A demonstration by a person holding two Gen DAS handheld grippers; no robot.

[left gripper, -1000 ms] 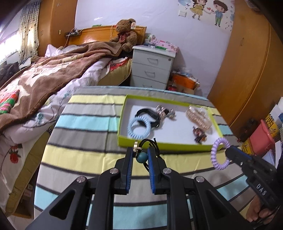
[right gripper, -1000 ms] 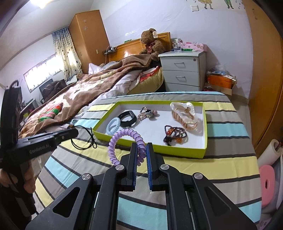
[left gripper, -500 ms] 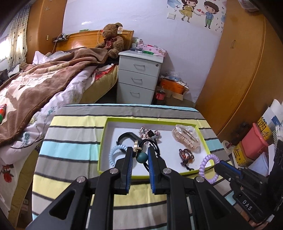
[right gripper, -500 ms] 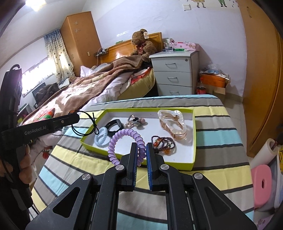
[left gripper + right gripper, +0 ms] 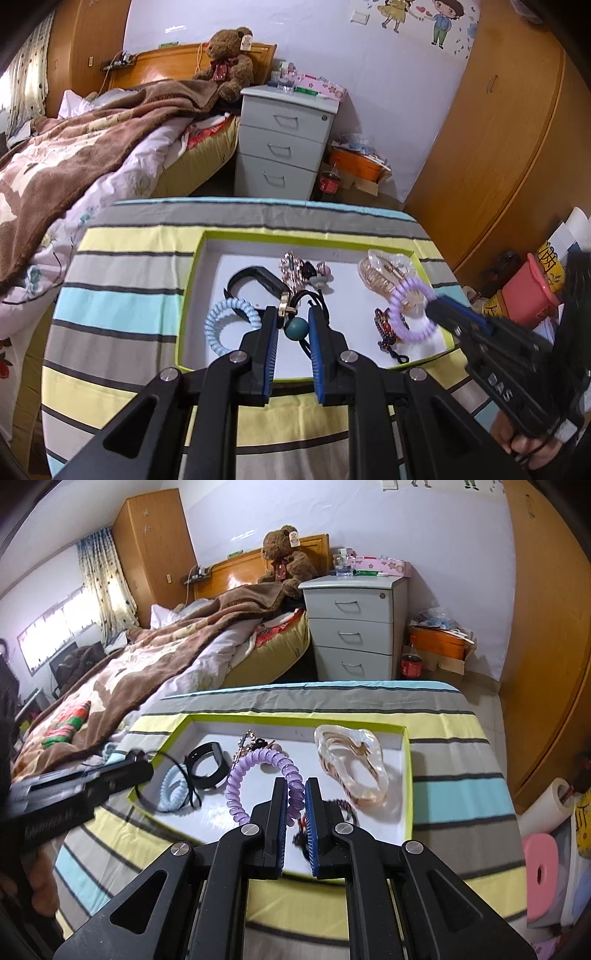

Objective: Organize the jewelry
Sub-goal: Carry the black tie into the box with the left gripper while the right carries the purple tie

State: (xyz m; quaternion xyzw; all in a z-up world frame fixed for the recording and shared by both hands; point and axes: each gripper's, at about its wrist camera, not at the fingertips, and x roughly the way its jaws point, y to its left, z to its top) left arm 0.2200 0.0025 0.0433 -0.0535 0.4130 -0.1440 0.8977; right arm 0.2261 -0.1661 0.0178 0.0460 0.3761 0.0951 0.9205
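Teddy bear on the bed far left; grey drawer unit beside it; striped cloth covers the surface; wooden wardrobe right.

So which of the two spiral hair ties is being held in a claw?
The purple spiral hair tie, pinched in the right claw over the tray. The blue spiral hair tie lies loose on the tray floor, untouched.

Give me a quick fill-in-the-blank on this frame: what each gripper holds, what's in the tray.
1. The right gripper is shut on a coiled hair tie coloured ____.
2. The left gripper pinches a black cord with a ____ bead.
3. The light blue coiled hair tie lies inside the ____-rimmed tray.
4. On the headboard sits a brown ____.

Answers: purple; teal; green; teddy bear
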